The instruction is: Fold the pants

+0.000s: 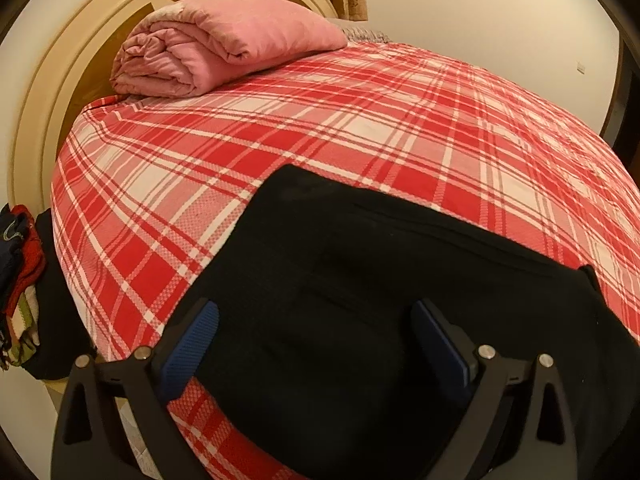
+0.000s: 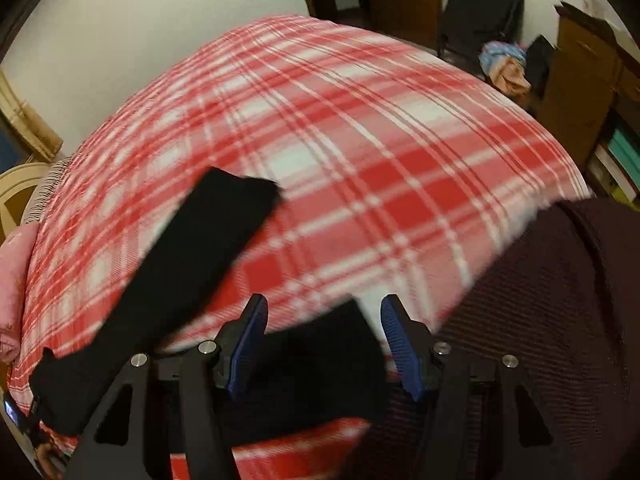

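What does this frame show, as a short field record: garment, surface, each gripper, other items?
garment: black pants lying flat on the bed, not yet folded small
surface: red and white plaid bedspread
left gripper: jaws wide open over the pants, nothing pinched
right gripper: jaws apart, black cloth between them, pads not pressing; view blurred
other items: rolled pink quilt by the headboard

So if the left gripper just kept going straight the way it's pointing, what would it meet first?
Most likely the black pants. The left gripper points down at the bed with its jaws wide open and nothing clamped, and the dark fabric fills the space between and beyond them, lying on the plaid bedspread. The gap to the cloth is hard to judge.
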A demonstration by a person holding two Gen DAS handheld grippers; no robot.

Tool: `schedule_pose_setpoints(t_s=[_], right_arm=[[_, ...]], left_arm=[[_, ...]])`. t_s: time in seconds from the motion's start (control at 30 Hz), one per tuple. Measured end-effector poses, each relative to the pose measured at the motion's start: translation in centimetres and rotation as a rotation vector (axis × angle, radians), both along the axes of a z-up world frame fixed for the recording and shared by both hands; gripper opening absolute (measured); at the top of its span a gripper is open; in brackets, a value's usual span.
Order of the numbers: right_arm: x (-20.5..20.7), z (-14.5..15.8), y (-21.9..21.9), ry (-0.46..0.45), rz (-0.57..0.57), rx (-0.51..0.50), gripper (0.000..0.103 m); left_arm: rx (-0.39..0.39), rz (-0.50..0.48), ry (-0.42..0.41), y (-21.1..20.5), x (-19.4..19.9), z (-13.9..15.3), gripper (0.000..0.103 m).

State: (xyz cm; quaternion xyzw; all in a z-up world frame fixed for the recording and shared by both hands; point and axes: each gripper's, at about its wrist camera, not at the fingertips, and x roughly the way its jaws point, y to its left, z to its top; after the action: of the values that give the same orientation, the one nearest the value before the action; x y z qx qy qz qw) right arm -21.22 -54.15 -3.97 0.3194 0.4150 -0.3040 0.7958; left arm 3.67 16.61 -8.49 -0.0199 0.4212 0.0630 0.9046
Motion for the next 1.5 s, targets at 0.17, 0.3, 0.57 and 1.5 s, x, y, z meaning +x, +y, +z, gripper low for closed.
schedule_pose_setpoints(t_s=[0.17, 0.3, 0.57, 1.5], right_arm=[[0.6, -2.1, -0.4, -0.062, 0.074, 0.095, 0.060], [2.9, -2.9, 0.5, 0.043, 0.140, 0.077, 0.060], [2.7, -0.6, 1.9, -0.139, 0.205, 0.065, 0.010], [0.6, -2.3, 3.0, -0.071, 0.227, -0.143, 0.062]], left_arm=[[0.002, 0.006, 0.006, -0.1, 0.1, 0.0, 0.100], [0.008, 0.014, 0.004, -0.3, 0.0, 0.0, 0.100], [0.013, 0.021, 0.011, -0.3, 0.1, 0.1, 0.100], [0.023, 0.015, 0.005, -0.7, 0.3, 0.2, 0.100]])
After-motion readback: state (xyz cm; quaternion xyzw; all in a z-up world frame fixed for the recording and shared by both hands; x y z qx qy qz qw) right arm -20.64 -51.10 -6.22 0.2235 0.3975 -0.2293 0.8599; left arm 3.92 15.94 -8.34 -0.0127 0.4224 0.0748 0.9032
